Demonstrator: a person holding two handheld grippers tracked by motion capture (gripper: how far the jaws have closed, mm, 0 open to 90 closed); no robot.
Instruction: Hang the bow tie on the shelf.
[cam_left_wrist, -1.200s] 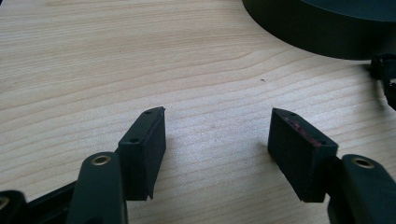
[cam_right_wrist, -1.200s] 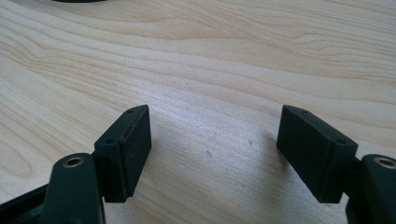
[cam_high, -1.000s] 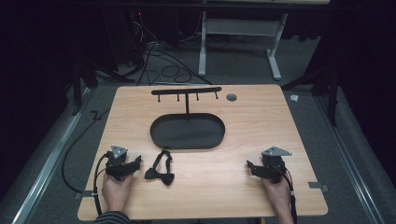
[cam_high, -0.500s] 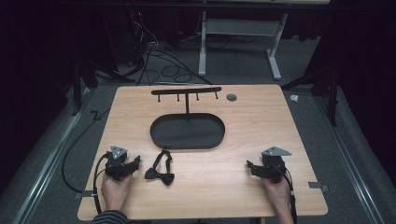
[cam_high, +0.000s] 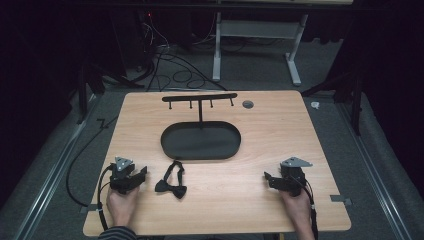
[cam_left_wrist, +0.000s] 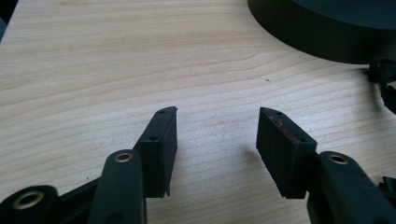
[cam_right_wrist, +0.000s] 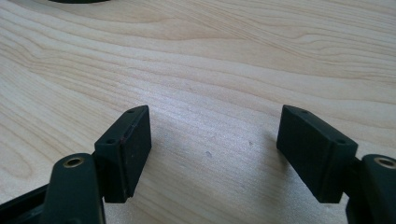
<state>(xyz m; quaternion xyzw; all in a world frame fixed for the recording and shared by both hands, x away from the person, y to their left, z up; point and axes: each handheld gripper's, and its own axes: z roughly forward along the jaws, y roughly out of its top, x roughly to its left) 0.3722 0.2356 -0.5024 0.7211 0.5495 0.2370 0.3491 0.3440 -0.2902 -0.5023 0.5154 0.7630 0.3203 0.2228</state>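
Nearest the person, the left claw (cam_high: 137, 176) rests on the pale wood-grain tabletop (cam_high: 280, 130), its jaws having just been closing yet standing apart with bare wood between them. The right claw (cam_high: 270, 179) sits wide and holds nothing. Just beside the left claw lies a black fabric bow tie (cam_high: 171, 181), soft and crumpled. Farther off stands a matte black oval tray (cam_high: 200, 142) with a T-shaped hook rack (cam_high: 200, 97) rising behind it.

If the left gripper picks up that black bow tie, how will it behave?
The bow tie looks like soft cloth with a loose strap, so it would probably sag and dangle. It lies flat, so rolling seems unlikely. The left gripper beside it is open.
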